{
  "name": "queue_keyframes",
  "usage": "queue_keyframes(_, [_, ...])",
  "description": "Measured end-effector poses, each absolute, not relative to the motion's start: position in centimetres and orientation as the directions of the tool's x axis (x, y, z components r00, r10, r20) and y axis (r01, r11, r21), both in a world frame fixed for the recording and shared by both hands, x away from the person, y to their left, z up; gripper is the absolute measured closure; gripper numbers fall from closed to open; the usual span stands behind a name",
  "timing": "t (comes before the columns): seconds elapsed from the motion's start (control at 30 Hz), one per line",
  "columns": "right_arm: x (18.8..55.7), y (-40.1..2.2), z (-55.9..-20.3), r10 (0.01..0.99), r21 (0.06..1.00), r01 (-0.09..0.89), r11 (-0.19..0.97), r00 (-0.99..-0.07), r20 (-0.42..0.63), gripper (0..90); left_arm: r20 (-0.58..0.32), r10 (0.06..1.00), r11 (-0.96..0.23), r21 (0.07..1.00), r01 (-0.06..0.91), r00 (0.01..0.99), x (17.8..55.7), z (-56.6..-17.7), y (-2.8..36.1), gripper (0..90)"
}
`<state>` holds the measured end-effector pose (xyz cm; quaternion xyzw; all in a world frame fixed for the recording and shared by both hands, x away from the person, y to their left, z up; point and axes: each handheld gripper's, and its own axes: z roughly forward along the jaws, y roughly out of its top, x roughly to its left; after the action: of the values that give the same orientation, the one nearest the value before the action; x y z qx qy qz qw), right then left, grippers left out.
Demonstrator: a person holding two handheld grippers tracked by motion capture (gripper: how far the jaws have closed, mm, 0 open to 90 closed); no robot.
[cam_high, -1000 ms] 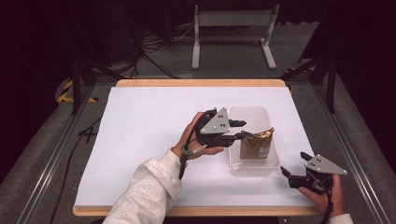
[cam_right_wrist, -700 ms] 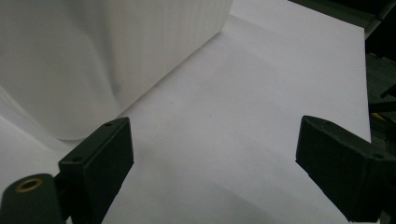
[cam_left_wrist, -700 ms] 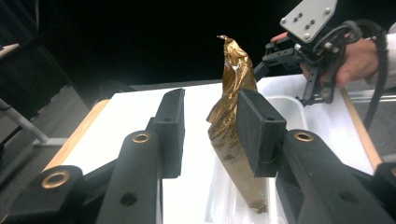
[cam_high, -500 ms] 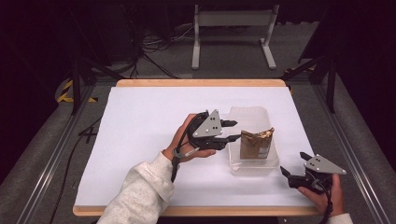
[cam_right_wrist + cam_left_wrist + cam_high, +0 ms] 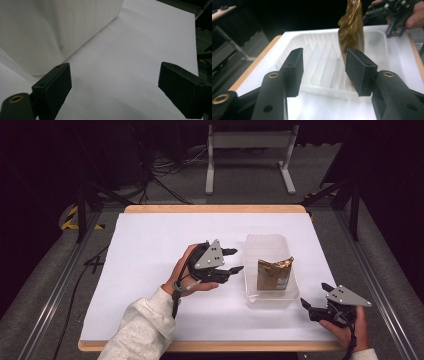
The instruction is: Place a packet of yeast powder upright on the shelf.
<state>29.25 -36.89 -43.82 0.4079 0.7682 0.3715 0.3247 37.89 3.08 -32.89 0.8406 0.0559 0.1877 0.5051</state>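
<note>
A brown, crinkled foil packet (image 5: 274, 272) stands upright in a clear plastic tray (image 5: 250, 245) on the white table. My left gripper (image 5: 239, 260) hovers just left of the tray and points at it. Its jaws have just been opening, and nothing is between them. In the left gripper view the open gripper (image 5: 324, 67) frames the tray's ribbed near wall (image 5: 312, 37), and the packet (image 5: 352, 27) rises beyond the right pad. My right gripper (image 5: 313, 294) rests open and empty near the table's front right corner. Seen from it, the gripper (image 5: 113, 82) spans bare table beside the tray's wall (image 5: 50, 30).
White paper (image 5: 150, 250) covers the wooden tabletop, with bare room at the left and back. Metal rails (image 5: 60, 280) run along both sides of the table. A white stand (image 5: 250, 150) and cables lie on the floor beyond the far edge.
My left gripper has drawn back to the left, away from the tray and the packet, and its jaws stand wider apart. The packet stays in the tray. The right gripper has not moved.
</note>
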Motion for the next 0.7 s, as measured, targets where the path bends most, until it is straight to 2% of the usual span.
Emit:
queue_keyframes(0.33, [29.2,-36.9,-43.7,0.868,0.846,0.375,0.38,-0.461,-0.185,12.0,0.27,0.364,-0.518,0.854,-0.047,0.892,37.4,-34.6,5.8,35.3])
queue_keyframes(0.7, [29.0,-36.9,-43.5,0.867,0.855,0.353,0.379,-0.46,-0.194,11.9,0.268,0.469,-0.521,0.854,0.018,0.842,36.6,-36.6,10.7,29.2])
